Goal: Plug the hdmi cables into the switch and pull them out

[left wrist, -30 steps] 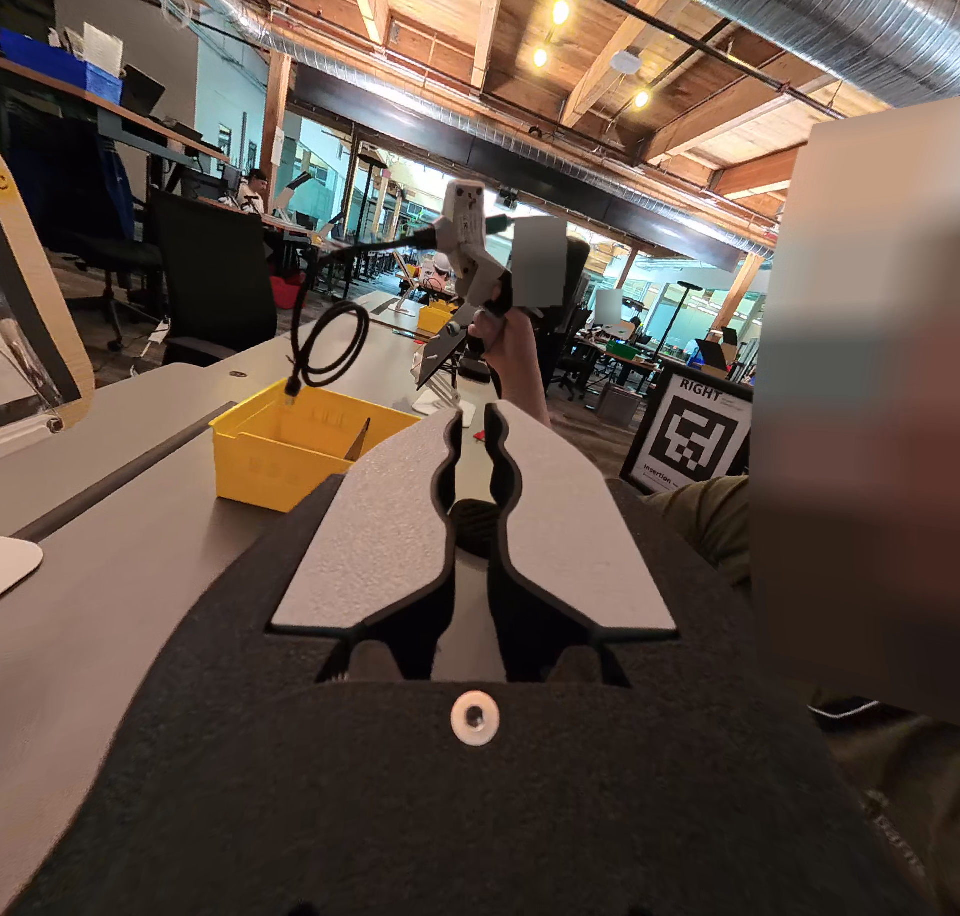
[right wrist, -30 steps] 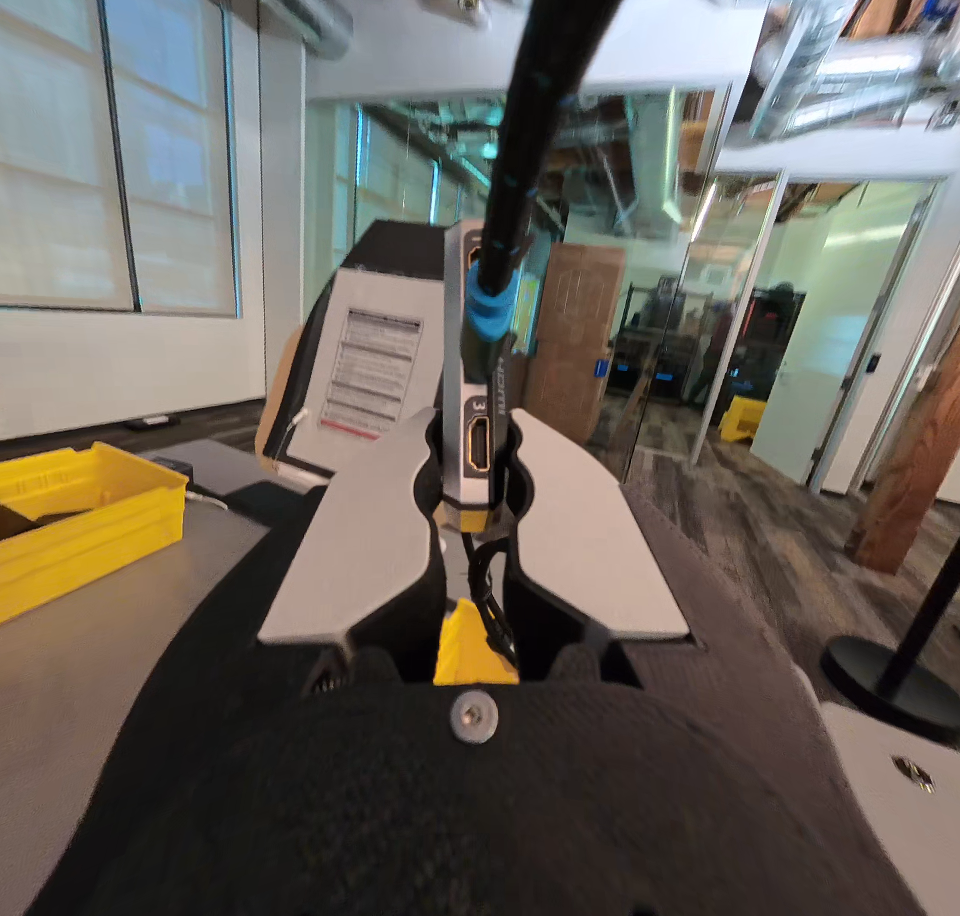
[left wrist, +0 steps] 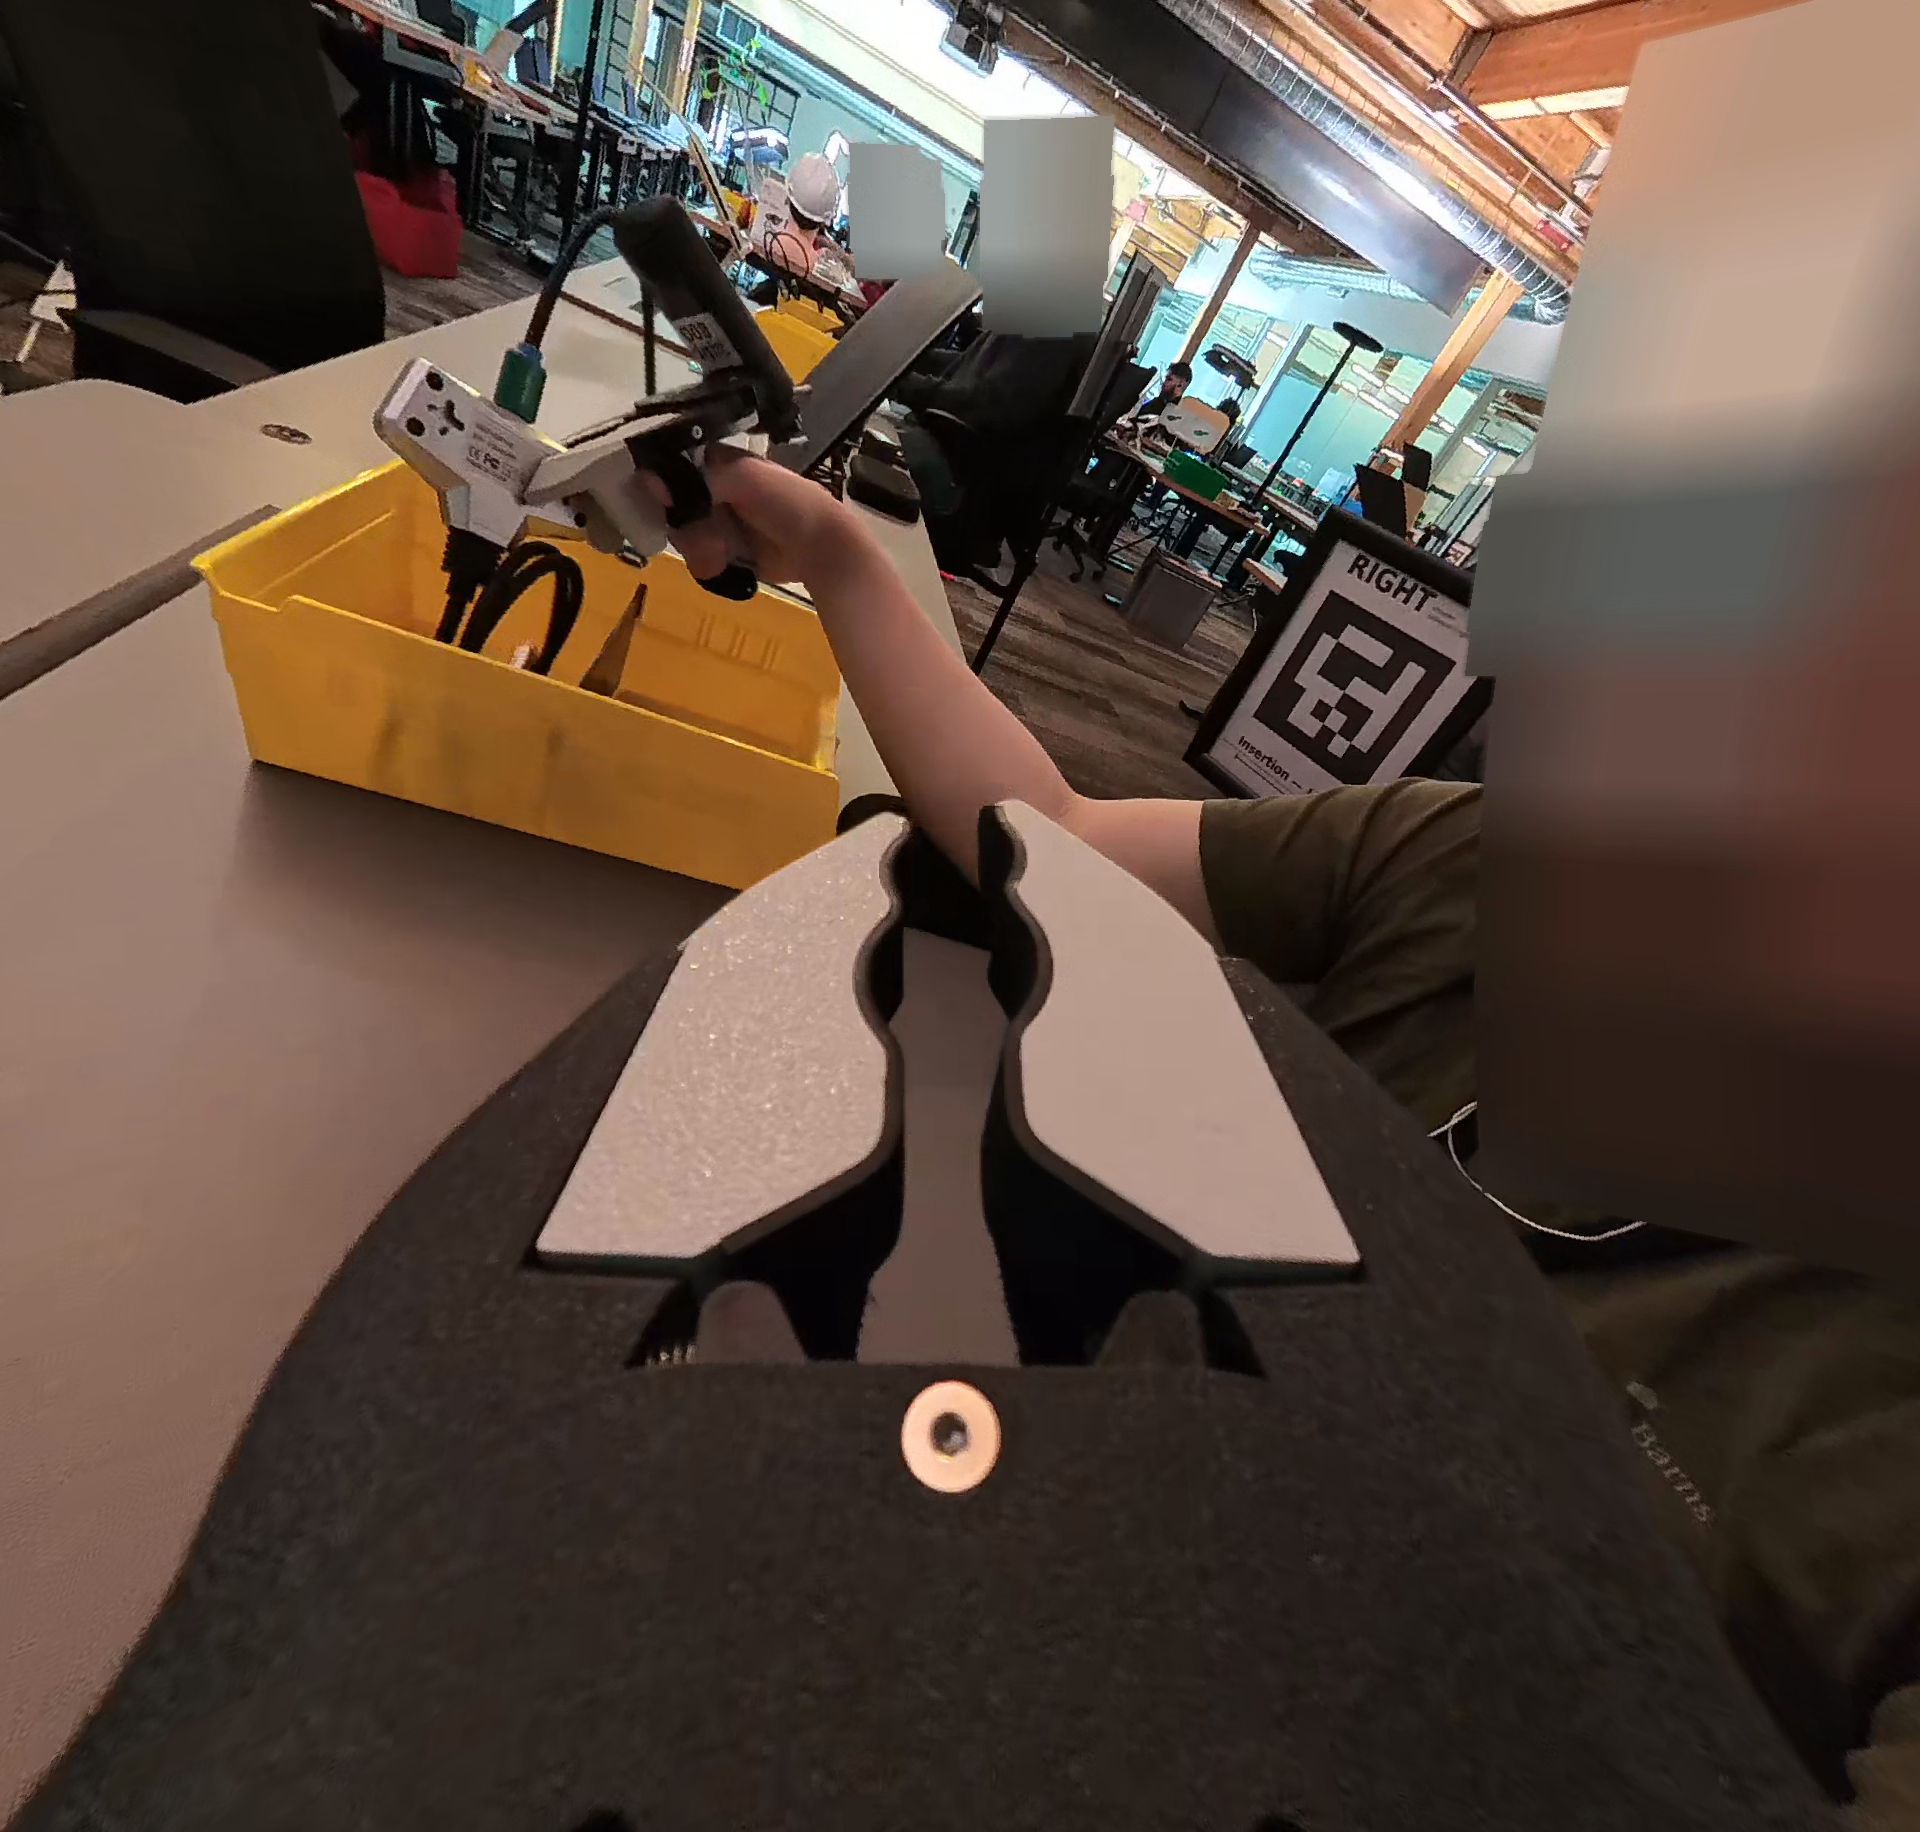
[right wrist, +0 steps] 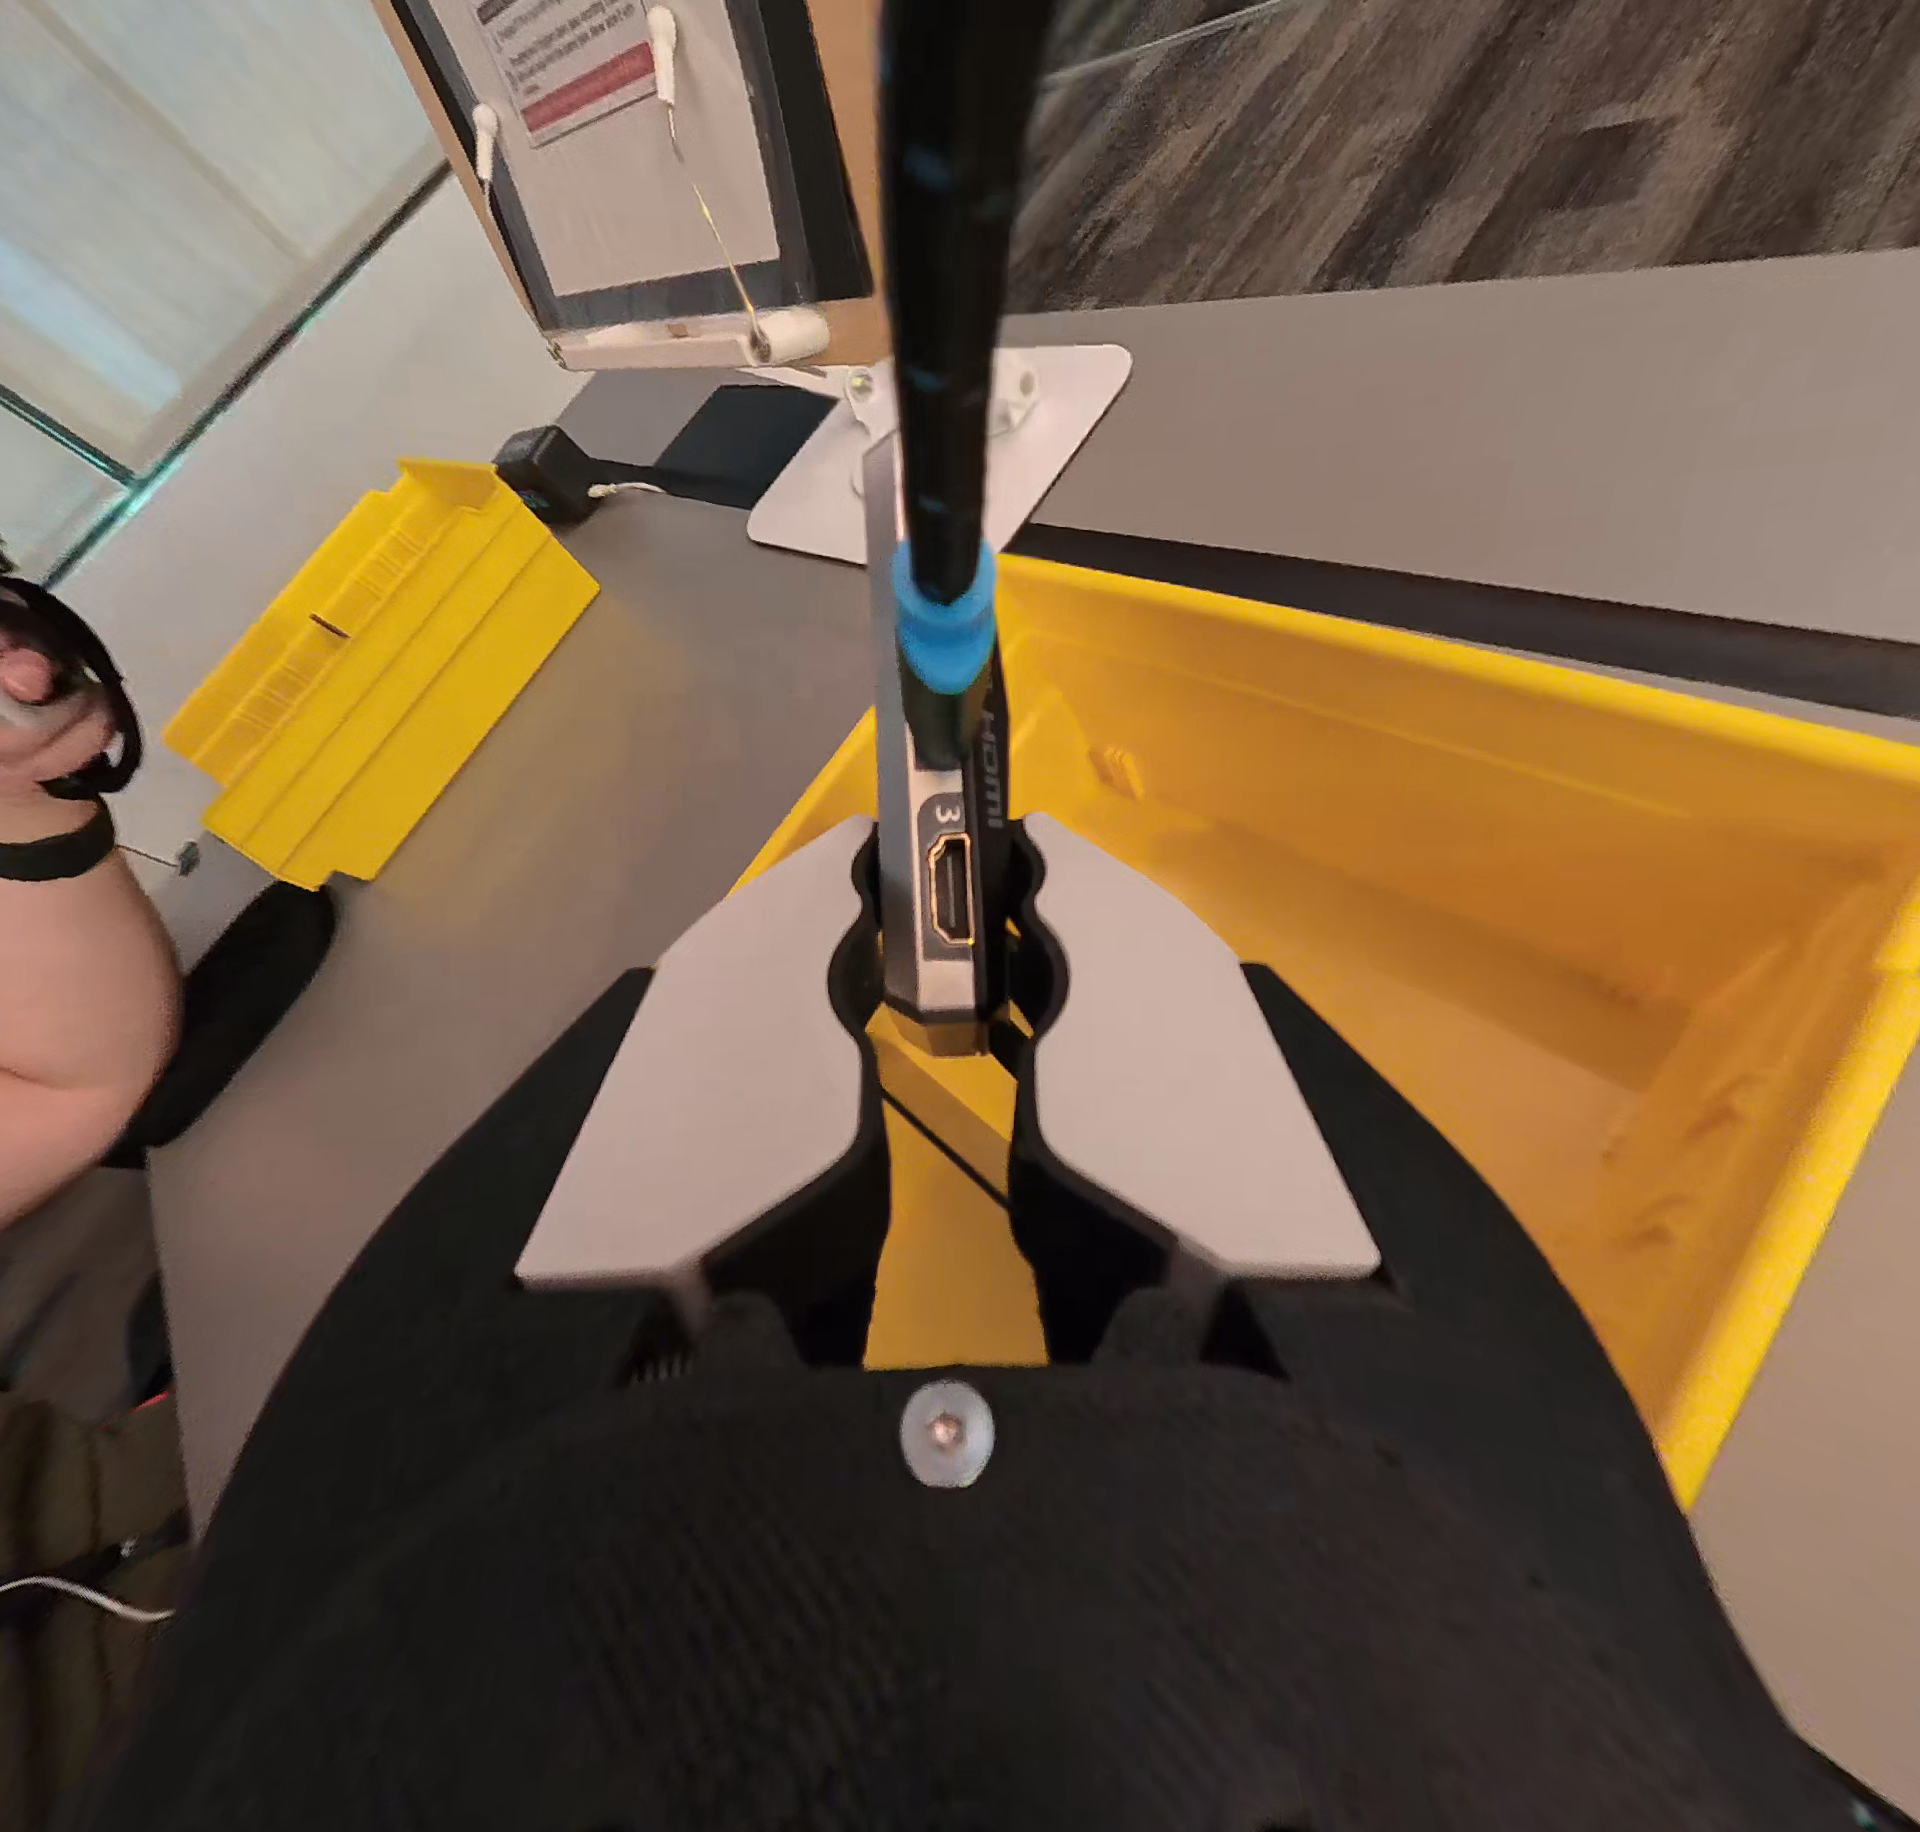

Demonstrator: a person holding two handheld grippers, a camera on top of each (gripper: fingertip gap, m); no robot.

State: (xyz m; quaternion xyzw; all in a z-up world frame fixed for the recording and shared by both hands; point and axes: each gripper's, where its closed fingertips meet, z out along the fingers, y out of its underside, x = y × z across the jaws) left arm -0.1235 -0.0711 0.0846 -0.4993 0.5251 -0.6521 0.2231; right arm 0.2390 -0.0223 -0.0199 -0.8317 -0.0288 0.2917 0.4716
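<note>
My right gripper point(right wrist: 945, 909) is shut on a silver HDMI switch point(right wrist: 940, 972) and holds it tilted over an open yellow bin point(right wrist: 1455, 743). A black HDMI cable with a blue collar point(right wrist: 940, 629) is plugged into the switch; the port beside it point(right wrist: 951, 894) is empty. In the left wrist view the right gripper point(left wrist: 499, 504) holds the switch point(left wrist: 447, 432) above the bin point(left wrist: 499, 733), and a black cable coil point(left wrist: 509, 608) hangs from the switch into the bin. My left gripper point(left wrist: 945, 847) is near the table's front, shut and empty.
A second yellow bin point(right wrist: 384, 660) lies overturned on the grey table point(left wrist: 208, 1003). A monitor foot point(right wrist: 1070, 400) and a framed paper board point(right wrist: 623, 120) stand behind. A framed marker sign point(left wrist: 1351, 681) stands right. The person's arm point(left wrist: 935, 702) crosses ahead of my left gripper.
The right gripper has come down with the switch from high in the air to just over the yellow bin, and the cable coil now hangs inside it. The left gripper has tilted downward.
</note>
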